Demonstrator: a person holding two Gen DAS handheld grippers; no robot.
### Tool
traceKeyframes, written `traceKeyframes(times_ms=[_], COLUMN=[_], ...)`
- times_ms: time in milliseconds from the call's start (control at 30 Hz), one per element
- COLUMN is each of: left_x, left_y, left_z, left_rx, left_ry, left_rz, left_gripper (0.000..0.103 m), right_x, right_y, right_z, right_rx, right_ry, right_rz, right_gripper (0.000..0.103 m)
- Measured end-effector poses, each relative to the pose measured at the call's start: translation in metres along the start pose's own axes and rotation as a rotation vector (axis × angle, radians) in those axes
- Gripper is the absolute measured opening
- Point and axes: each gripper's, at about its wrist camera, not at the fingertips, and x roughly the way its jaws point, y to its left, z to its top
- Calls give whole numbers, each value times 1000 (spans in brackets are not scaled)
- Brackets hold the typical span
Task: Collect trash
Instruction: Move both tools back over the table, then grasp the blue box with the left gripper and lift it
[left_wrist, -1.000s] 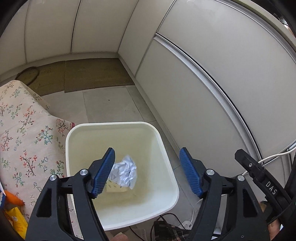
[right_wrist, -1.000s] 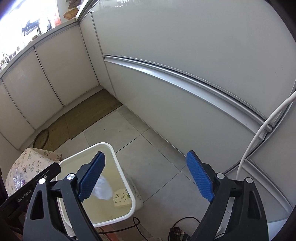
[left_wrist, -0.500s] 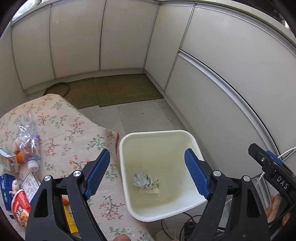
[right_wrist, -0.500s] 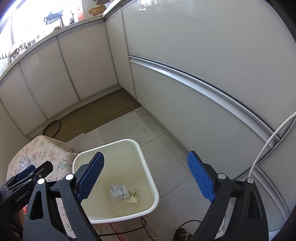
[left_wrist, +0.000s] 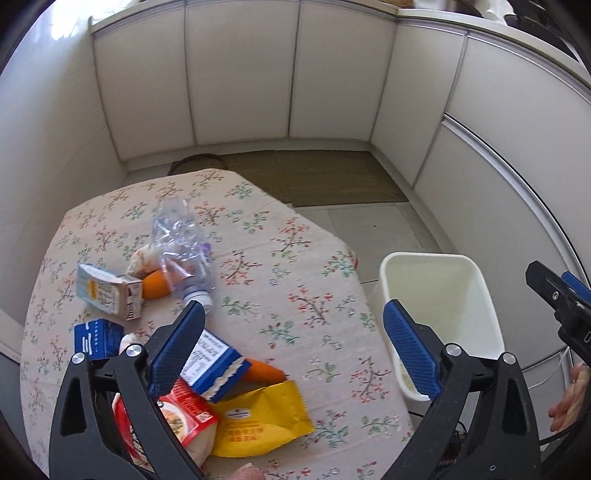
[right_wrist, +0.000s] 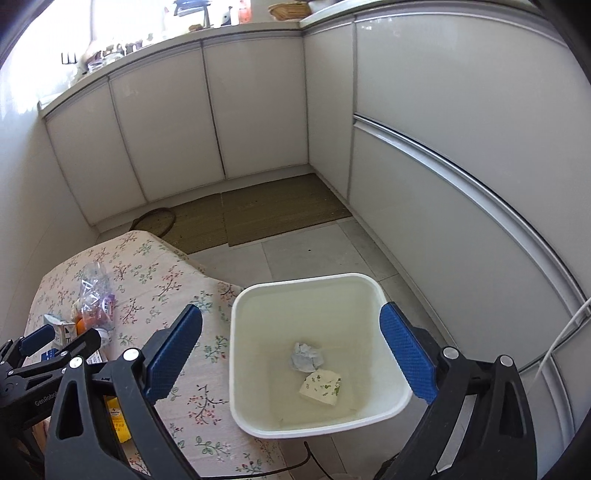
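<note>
The left claw (left_wrist: 293, 341) hangs over the flowered counter (left_wrist: 295, 273) with nothing between its blue pads; its jaws have just been spreading and stand wide apart. Below and to its left lies the trash: a crushed clear bottle (left_wrist: 183, 243), a small grey-white carton (left_wrist: 109, 291) with an orange piece (left_wrist: 155, 284) beside it, a blue carton (left_wrist: 96, 339), a blue-and-white packet (left_wrist: 214, 363), a red packet (left_wrist: 181, 411) and a yellow bag (left_wrist: 258, 417) at the near edge. The white bin (left_wrist: 439, 295) stands on the floor just right of the counter. The right claw (right_wrist: 291, 352) hovers above that bin (right_wrist: 236, 354), its jaws also just widened and released, holding nothing. At the bottom of the bin lie a crumpled grey-white wad (right_wrist: 306, 357) and, touching it on the near side, a pale wrapper with green print (right_wrist: 321, 387). A brown mat (right_wrist: 266, 208) covers the far floor before the white cabinets (right_wrist: 166, 122).
</note>
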Motion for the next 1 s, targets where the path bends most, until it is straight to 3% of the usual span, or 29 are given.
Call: traceKeyframes(times_ms=[333, 733, 1000], left_x=[-8, 9, 40], left_y=[97, 197, 238], left_z=[-6, -28, -46], left_rx=[-145, -390, -572], left_ry=[66, 190, 275], left_rz=[102, 166, 137], left_gripper=[95, 95, 93], right_x=[6, 12, 18], right_y=[78, 149, 183], right_z=[-9, -25, -43], right_rx=[-136, -278, -373], right_ry=[27, 75, 153], right_rz=[79, 179, 307], right_gripper=[94, 94, 94])
